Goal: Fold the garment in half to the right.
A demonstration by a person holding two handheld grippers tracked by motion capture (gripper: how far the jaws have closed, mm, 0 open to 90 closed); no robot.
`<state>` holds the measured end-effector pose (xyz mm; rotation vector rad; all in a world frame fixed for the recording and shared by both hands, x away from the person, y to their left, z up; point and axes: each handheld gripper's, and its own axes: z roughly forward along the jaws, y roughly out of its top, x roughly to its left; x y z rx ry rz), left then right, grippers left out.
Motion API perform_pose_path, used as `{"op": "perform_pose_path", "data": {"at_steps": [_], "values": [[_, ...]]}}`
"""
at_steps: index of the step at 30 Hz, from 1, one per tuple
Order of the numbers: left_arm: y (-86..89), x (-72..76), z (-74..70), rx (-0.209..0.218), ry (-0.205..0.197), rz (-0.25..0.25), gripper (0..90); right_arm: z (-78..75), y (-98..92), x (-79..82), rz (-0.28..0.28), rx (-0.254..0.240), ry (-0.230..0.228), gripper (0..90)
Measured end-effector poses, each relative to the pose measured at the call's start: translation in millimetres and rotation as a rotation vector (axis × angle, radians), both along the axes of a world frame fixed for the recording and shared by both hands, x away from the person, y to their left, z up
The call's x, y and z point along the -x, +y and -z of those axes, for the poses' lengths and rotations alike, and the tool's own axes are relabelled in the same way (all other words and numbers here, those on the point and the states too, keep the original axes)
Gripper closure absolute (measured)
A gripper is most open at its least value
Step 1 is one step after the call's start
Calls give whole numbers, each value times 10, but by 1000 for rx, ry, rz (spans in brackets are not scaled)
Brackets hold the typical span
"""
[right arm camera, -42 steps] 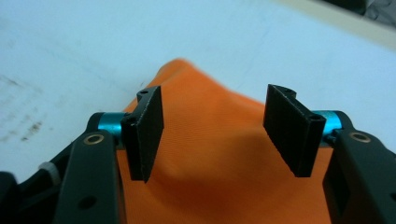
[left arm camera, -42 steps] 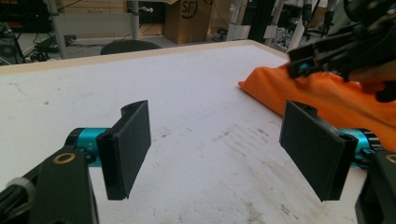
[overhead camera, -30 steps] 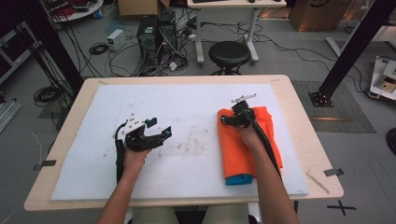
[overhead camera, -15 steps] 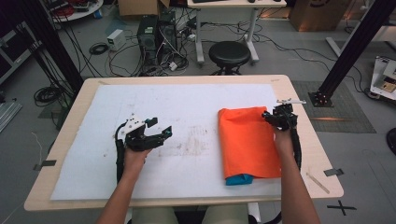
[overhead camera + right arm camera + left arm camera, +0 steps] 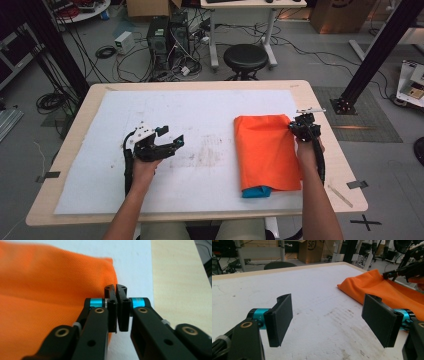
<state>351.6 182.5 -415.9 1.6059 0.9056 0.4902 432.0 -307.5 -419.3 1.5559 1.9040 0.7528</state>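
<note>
On the white sheet [image 5: 200, 115], the folded orange cloth [image 5: 265, 150] runs lengthwise away from the person, a blue edge [image 5: 256, 191] peeking out nearest them. The right gripper [image 5: 117, 291] has just been closing; up close its jaws meet at the cloth's edge, pinching nothing visible. The left gripper [image 5: 328, 315] gapes, empty.

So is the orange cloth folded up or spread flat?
Folded: the orange cloth lies as a neat rectangle, with a blue layer peeking out beneath its near edge.

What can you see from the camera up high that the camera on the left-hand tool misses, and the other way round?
High view: both forearms, the blue cloth peeking from under the orange cloth, the stool and the computers on the floor. Left gripper view: the left gripper up close, its two flat black pads wide apart with nothing between them. Shared: the orange cloth, the white table cover and the right gripper at the cloth's edge.
</note>
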Motion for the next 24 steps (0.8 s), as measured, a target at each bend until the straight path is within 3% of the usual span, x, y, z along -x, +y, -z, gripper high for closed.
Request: {"op": "perform_pose_path", "data": {"at_steps": [3,5,10,12,14,16,17,21,24], "values": [[16,1,-3,1,-2,-4,250,-121,97,-11,-58,-60,-104,565],[23,6,-8,5,-4,-4,250,-189,235,-44,-127,-70,-134,521],[33,17,-15,5,-3,0,250,-209,729,-192,-299,-107,-75,511],[39,22,-19,8,-3,5,250,-167,938,-258,-345,-89,-42,516],[48,23,-20,6,-2,5,250,-104,1088,-322,-363,-86,-15,527],[60,20,-18,5,1,5,250,-14,1191,-394,-342,-82,53,528],[64,23,-18,5,2,5,250,22,1209,-419,-334,-106,71,534],[75,29,-16,3,3,9,250,101,1250,-469,-321,-163,89,669],[84,32,-17,4,1,6,250,132,1319,-480,-344,-144,98,741]]}}
